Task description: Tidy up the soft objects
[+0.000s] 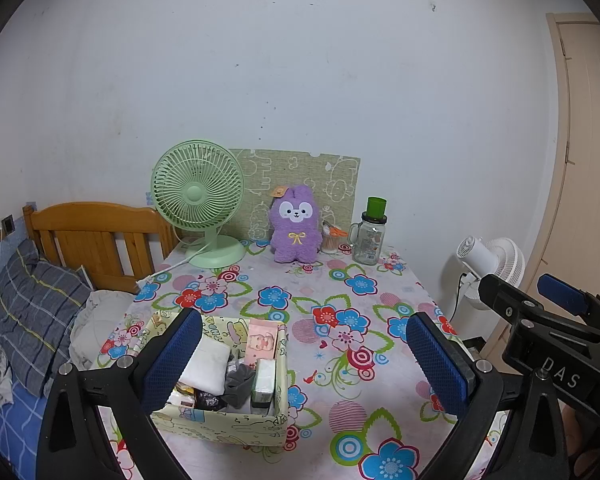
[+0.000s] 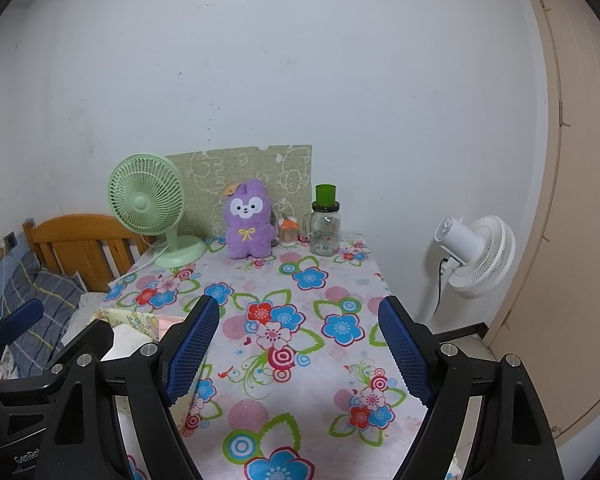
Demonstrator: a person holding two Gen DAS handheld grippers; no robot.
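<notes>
A purple plush bunny (image 1: 296, 229) stands upright at the back of the flowered table, also in the right wrist view (image 2: 247, 225). A yellow patterned box (image 1: 228, 424) sits at the near left, holding a white folded cloth (image 1: 206, 364), a grey soft item (image 1: 240, 384), a pink pack (image 1: 262, 342) and other small things. My left gripper (image 1: 306, 364) is open and empty, its left finger over the box. My right gripper (image 2: 300, 354) is open and empty above the table's near middle. The right gripper also shows in the left wrist view (image 1: 548, 312).
A green desk fan (image 1: 199, 200) stands back left, a glass jar with a green cap (image 1: 370, 236) and a small orange-lidded container (image 1: 333, 240) back right. A patterned board (image 1: 300, 184) leans on the wall. A bed with a pillow (image 1: 36, 312) lies left; a white floor fan (image 2: 476, 254) stands right.
</notes>
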